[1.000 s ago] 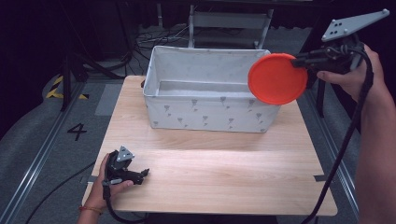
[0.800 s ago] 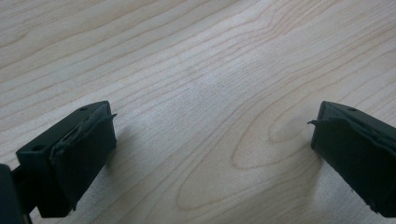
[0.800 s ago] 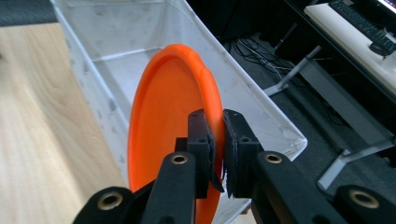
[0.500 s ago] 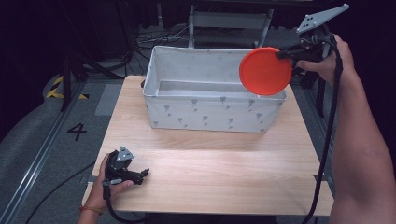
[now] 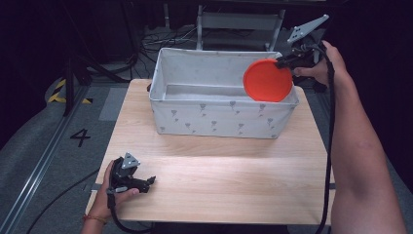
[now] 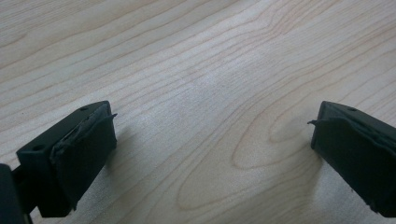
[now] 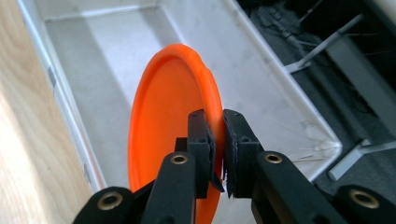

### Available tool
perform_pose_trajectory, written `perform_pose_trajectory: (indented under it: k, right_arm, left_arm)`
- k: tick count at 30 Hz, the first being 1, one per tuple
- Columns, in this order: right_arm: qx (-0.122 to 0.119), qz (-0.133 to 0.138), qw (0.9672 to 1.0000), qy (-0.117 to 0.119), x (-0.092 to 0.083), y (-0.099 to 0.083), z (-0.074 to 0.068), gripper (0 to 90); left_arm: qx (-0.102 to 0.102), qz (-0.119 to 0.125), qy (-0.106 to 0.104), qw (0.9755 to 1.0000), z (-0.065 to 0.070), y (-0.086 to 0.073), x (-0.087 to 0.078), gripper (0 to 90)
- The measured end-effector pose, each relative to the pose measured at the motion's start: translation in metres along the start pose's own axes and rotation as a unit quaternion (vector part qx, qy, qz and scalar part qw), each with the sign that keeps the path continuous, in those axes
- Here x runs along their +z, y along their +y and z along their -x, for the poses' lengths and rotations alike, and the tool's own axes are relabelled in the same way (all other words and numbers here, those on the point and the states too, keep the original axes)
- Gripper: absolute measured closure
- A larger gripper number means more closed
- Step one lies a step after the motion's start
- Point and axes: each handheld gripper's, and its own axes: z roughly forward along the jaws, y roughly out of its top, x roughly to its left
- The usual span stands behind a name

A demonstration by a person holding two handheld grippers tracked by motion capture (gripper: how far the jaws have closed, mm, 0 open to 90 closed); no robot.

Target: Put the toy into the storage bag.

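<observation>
Plate (image 5: 268, 80), one only and orange, hangs on edge over the right end of the single white fabric bin (image 5: 214, 119), which stands along the far edge of the wooden table (image 5: 219, 185). The right gripper (image 5: 284, 61) pinches the plate's rim, jaws pressed on it from both sides (seen close in the right gripper view, where the plate (image 7: 168, 135) stands over the bin's pale floor (image 7: 107, 60)). The left gripper (image 5: 146, 183) rests near the table's near left corner, its two jaws spread wide over bare wood with nothing between them. Two grippers, one plate, one bin.
</observation>
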Motion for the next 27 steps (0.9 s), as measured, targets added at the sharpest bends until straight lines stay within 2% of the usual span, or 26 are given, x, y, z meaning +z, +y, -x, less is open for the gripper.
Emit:
perform_pose_trajectory:
  k: [4, 12, 15, 16, 17, 18, 19, 20, 21, 24, 27]
  right_arm:
    - [-0.001, -0.014, 0.9998, 0.012, 0.010, -0.004, -0.002, 82.6]
    - [-0.026, -0.051, 0.9972, 0.048, 0.027, -0.014, -0.010, 82.6]
    - [-0.037, -0.078, 0.9939, 0.068, 0.035, -0.016, -0.011, 82.6]
    - [-0.037, -0.078, 0.9939, 0.068, 0.035, -0.016, -0.011, 82.6]
    - [-0.046, -0.096, 0.9908, 0.083, 0.039, -0.016, -0.012, 82.5]
    - [-0.046, -0.096, 0.9908, 0.083, 0.039, -0.016, -0.012, 82.5]
    - [-0.048, -0.109, 0.9887, 0.091, 0.042, -0.015, -0.012, 82.5]
    - [-0.048, -0.109, 0.9887, 0.091, 0.042, -0.015, -0.012, 82.5]
    - [-0.051, -0.123, 0.9865, 0.095, 0.046, -0.014, -0.012, 82.4]
    - [-0.061, -0.143, 0.9822, 0.105, 0.053, -0.011, -0.014, 82.4]
    - [-0.068, -0.158, 0.9795, 0.106, 0.062, -0.008, -0.016, 82.3]
  left_arm:
    - [0.002, -0.001, 0.002, 1.0000, 0.000, 0.000, 0.000, 0.4]
    - [0.003, -0.002, 0.002, 1.0000, 0.000, 0.000, 0.000, 0.4]
    - [0.001, 0.000, 0.001, 1.0000, 0.000, 0.000, 0.000, 0.3]
    - [0.001, 0.000, 0.001, 1.0000, 0.000, 0.000, 0.000, 0.3]
    - [0.002, 0.000, 0.001, 1.0000, -0.001, 0.000, 0.000, 0.3]
    - [0.002, 0.000, 0.001, 1.0000, -0.001, 0.000, 0.000, 0.3]
    - [0.001, 0.000, 0.001, 1.0000, 0.000, 0.000, 0.000, 0.3]
    - [0.001, 0.000, 0.001, 1.0000, 0.000, 0.000, 0.000, 0.3]
    - [0.001, 0.000, 0.001, 1.0000, 0.000, 0.000, 0.000, 0.3]
    - [0.003, -0.001, 0.001, 1.0000, -0.001, 0.000, 0.000, 0.3]
    - [0.002, 0.000, 0.001, 1.0000, -0.001, 0.000, 0.000, 0.3]
